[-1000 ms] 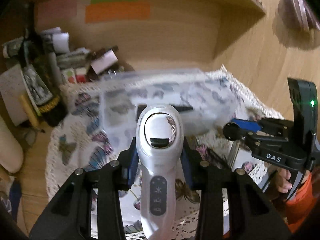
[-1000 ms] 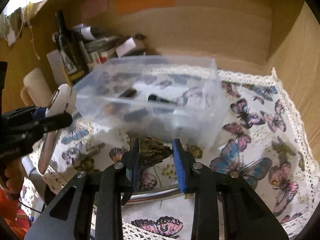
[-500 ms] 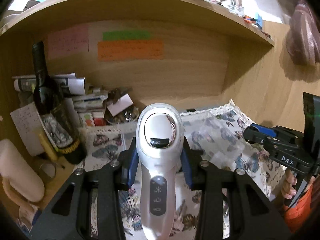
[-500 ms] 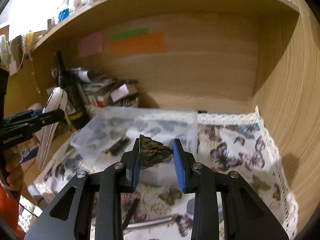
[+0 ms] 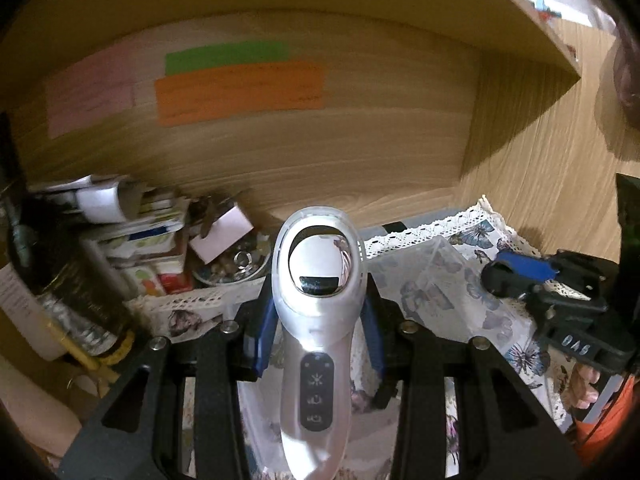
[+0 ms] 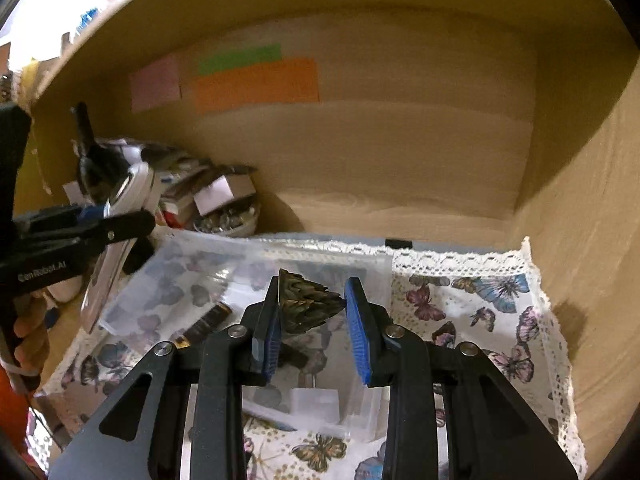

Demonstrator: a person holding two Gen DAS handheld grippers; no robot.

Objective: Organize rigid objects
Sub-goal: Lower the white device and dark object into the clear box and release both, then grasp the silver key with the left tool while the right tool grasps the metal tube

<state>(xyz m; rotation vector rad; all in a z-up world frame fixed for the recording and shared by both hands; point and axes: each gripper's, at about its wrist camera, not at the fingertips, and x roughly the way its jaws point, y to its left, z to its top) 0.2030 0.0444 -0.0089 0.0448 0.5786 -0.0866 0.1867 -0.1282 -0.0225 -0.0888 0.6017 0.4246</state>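
In right view only: right tool point(image 6: 310, 312) pinches pinecone point(image 6: 306, 302); left tool point(image 5: 318, 320) clamps device point(image 5: 318, 320).

a home, seemingly a lived-in desk nook under a wooden shelf point(image 6: 280, 12). coloured paper notes point(image 5: 240, 88) are stuck to the wood-grain back wall. a lace-edged butterfly tablecloth point(image 6: 480, 304) covers the surface, with a clear plastic box point(image 6: 200, 272) on it. in the left corner sits household clutter: a dark wine bottle point(image 5: 68, 280), rolled and stacked papers point(image 5: 120, 216), and a small bowl of trinkets point(image 5: 236, 264).
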